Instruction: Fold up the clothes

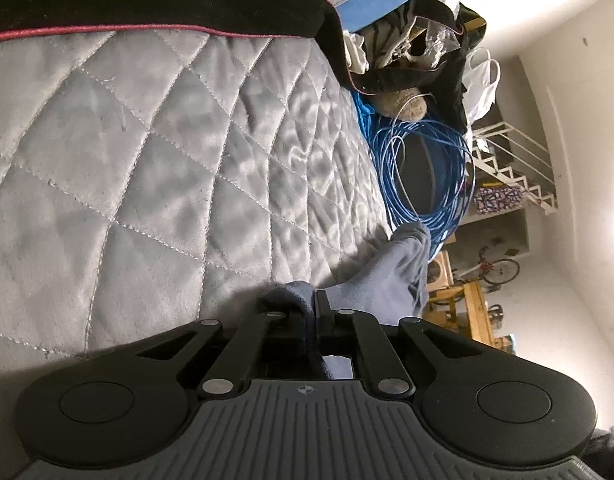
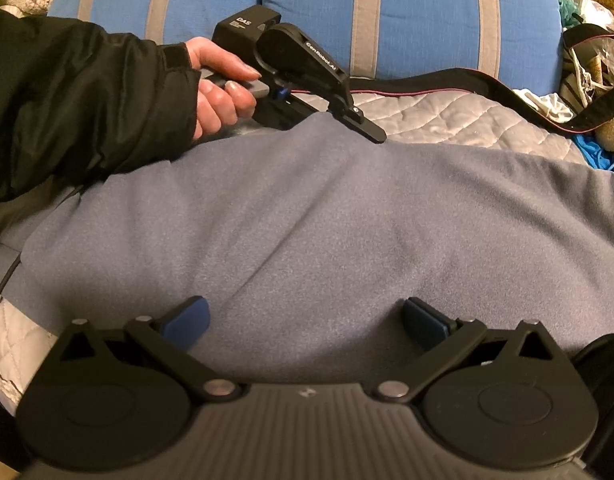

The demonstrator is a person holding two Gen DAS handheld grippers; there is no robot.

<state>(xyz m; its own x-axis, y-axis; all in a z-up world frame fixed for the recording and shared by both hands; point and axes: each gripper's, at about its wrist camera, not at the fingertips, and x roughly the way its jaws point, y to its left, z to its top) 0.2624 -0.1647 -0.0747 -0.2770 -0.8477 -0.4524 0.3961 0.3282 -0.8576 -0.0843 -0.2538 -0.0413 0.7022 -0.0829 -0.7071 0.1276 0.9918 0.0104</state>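
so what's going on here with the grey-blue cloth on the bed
A person is folding a grey-blue fleece garment spread on a quilted bed cover. The left hand-held gripper is shut on a pinch of the fabric at its far edge. The right hand-held gripper hangs open over the near edge, gripping nothing.

A grey-blue fleece garment (image 2: 307, 216) lies spread across the middle of the right wrist frame, soft creases running diagonally from upper right to lower left. In the left wrist view, lower centre, one bunched edge of it rises in a fold.
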